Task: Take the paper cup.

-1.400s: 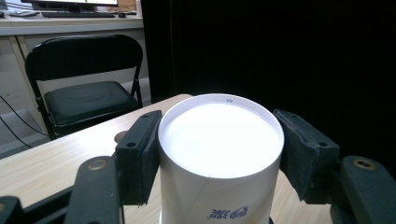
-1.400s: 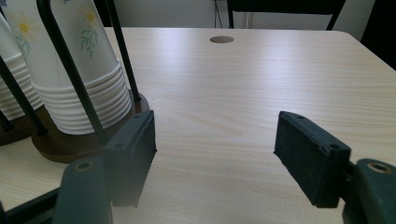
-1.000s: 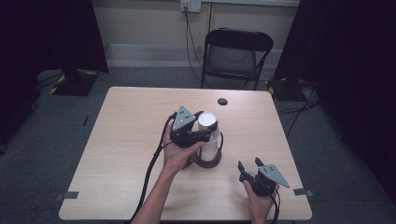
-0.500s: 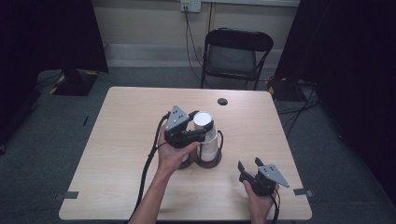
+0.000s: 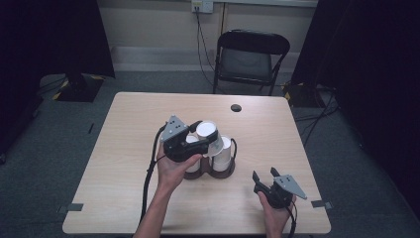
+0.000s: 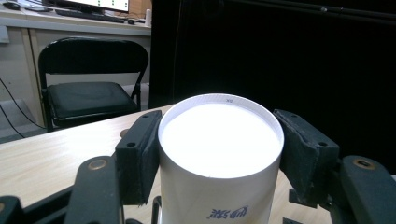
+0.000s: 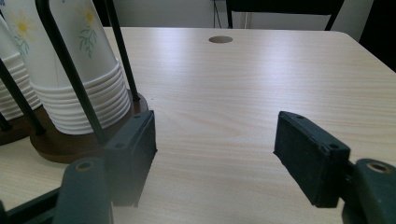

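My left gripper (image 5: pixel 198 145) is shut on a white paper cup (image 5: pixel 207 131), held bottom-up just above a cup holder. In the left gripper view both pads press the cup (image 6: pixel 219 154) at its sides, with blue print low on its wall. The holder has a brown base (image 5: pixel 220 172) and black wire rails. It carries stacks of upturned flower-printed cups (image 5: pixel 226 148), and the right gripper view shows the same stacks (image 7: pixel 79 70) on the base (image 7: pixel 70 142). My right gripper (image 5: pixel 265 179) rests low at the front right, open, with bare table between its pads (image 7: pixel 306 158).
The wooden table (image 5: pixel 124 188) has a small dark round hole (image 5: pixel 236 107) near its far edge. A black folding chair (image 5: pixel 252 54) stands behind the table. Dark curtains hang left and right. Cables trail from both grippers.
My left gripper has carried the white cup to the left and slightly up, away from the right-hand stack, which now shows beside it. The right gripper has stayed put.
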`<state>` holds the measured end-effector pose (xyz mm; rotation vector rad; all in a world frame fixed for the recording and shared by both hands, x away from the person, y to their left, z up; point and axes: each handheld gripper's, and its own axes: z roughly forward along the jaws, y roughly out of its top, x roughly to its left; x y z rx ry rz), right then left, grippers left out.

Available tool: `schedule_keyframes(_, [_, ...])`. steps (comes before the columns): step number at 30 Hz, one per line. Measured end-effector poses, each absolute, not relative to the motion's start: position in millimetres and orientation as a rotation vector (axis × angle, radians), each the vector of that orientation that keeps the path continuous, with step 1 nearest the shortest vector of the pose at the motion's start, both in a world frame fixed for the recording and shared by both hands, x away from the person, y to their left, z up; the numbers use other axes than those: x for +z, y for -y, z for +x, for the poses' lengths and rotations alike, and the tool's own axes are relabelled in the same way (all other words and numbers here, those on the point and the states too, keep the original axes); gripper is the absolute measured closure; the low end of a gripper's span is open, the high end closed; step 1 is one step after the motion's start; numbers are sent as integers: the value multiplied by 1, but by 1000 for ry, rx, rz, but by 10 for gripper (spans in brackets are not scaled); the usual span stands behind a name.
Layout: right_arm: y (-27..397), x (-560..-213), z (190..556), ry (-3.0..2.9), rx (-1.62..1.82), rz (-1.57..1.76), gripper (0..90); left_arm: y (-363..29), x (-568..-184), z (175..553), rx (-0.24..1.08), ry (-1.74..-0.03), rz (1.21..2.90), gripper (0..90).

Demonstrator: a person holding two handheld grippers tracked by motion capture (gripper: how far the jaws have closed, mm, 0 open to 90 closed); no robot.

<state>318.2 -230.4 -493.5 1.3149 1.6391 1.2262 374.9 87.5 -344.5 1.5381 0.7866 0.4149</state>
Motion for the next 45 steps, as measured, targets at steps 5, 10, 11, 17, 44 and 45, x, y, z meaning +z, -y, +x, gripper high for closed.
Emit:
schedule_keyframes(5, [230, -494, 319, -1637, 1215, 1316, 292, -94, -346, 370, 398, -797, 1528, 357])
schedule_keyframes(10, [227, -493, 319, -1648, 1192, 1307, 288, -105, -353, 368, 363, -828, 1509, 356])
schedule_keyframes(11, [227, -493, 319, -1650, 1190, 1309, 277, -107, -354, 367, 362, -831, 1505, 356])
schedule_keyframes(17, [228, -493, 319, -1650, 1204, 1317, 274, -117, -361, 363, 320, -848, 1482, 356])
schedule_keyframes(44, [181, -474, 286, -1852, 1482, 1027, 464, -128, -398, 334, 158, -960, 1370, 358])
schedule_keyframes(45, [178, -473, 285, -1862, 1491, 1012, 467, -128, -399, 334, 152, -961, 1368, 358])
